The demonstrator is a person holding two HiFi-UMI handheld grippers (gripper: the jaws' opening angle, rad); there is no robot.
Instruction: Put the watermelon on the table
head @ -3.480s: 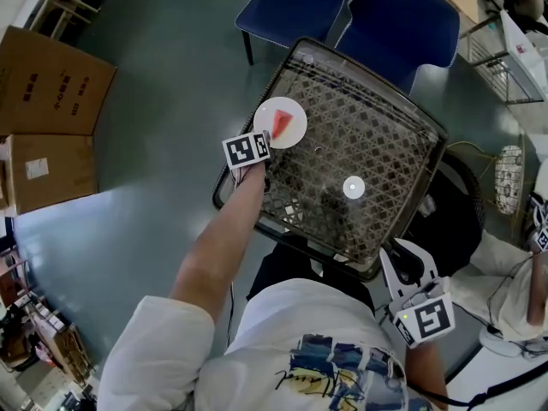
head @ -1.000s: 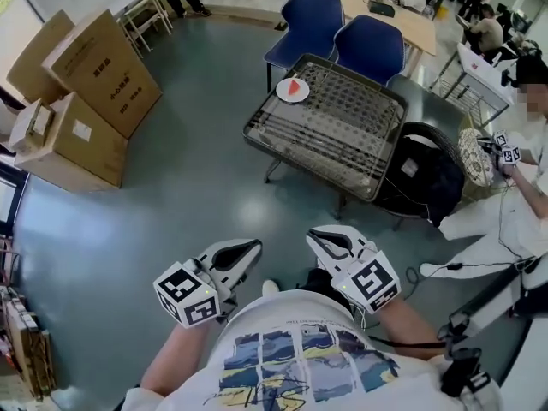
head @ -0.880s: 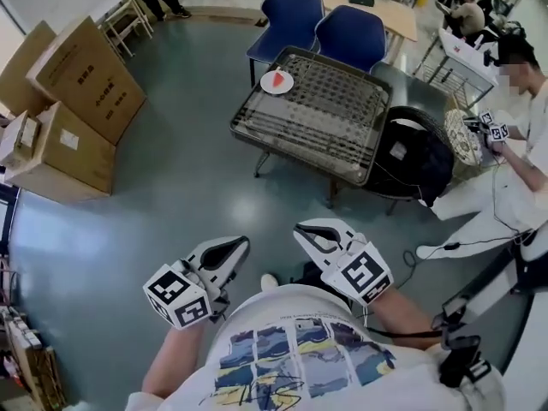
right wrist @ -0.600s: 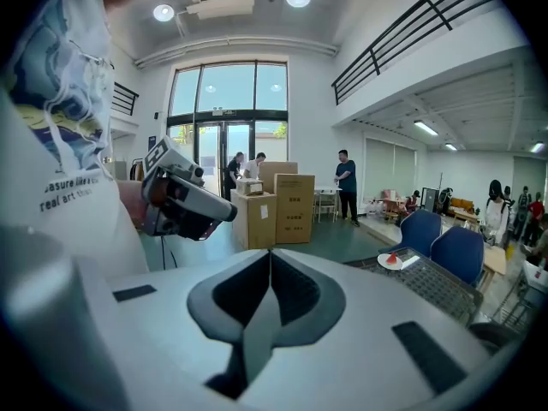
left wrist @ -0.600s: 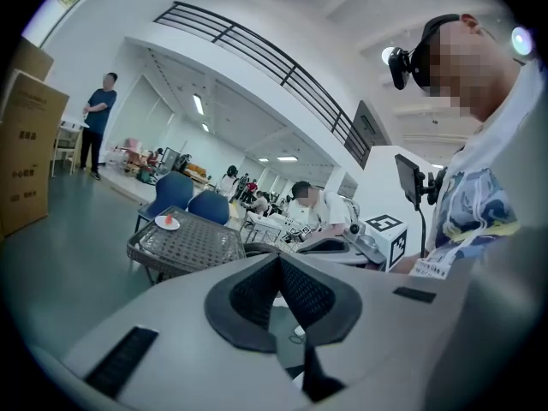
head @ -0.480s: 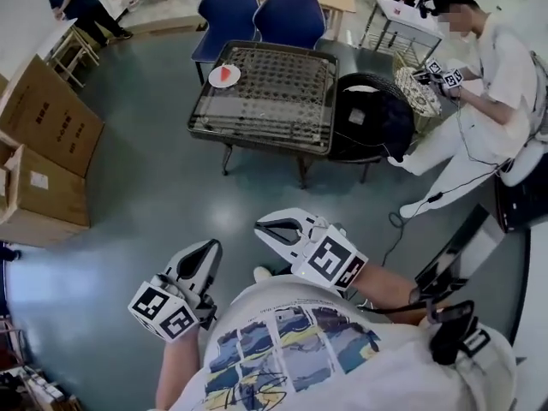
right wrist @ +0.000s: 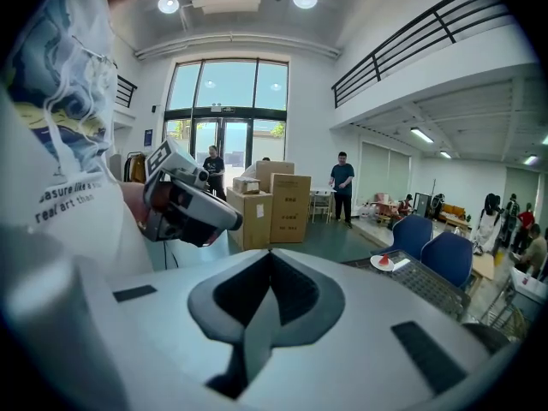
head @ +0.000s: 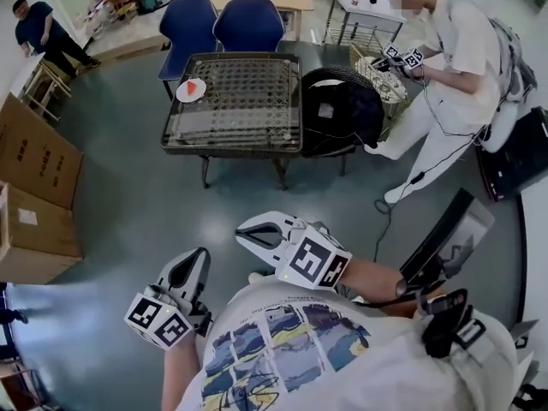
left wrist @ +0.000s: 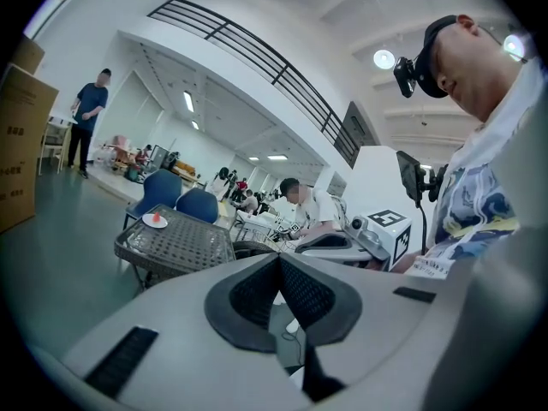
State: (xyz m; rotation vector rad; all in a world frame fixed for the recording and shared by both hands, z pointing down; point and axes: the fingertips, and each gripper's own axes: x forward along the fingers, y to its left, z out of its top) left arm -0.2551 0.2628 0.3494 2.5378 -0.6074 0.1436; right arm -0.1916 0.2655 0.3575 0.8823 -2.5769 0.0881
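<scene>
Clenched on nothing, the left gripper (head: 197, 257) and right gripper (head: 244, 231) hang at the person's waist, well apart from the table (head: 231, 146), where the watermelon (head: 192, 87) slice sits on a plate (head: 181, 96) at a corner. Likely light, soft, slippery; best pinched at the rind.

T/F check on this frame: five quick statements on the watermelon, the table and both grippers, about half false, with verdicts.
1. The watermelon slice lies on a white plate on the table. True.
2. The left gripper has its jaws apart. False: they are together, with nothing between them.
3. The right gripper holds the plate. False: its jaws are shut and empty, and the plate is on the table.
4. Two blue chairs stand at the table's far side. True.
5. The black bag lies on the tabletop. False: it sits beside the table.
</scene>
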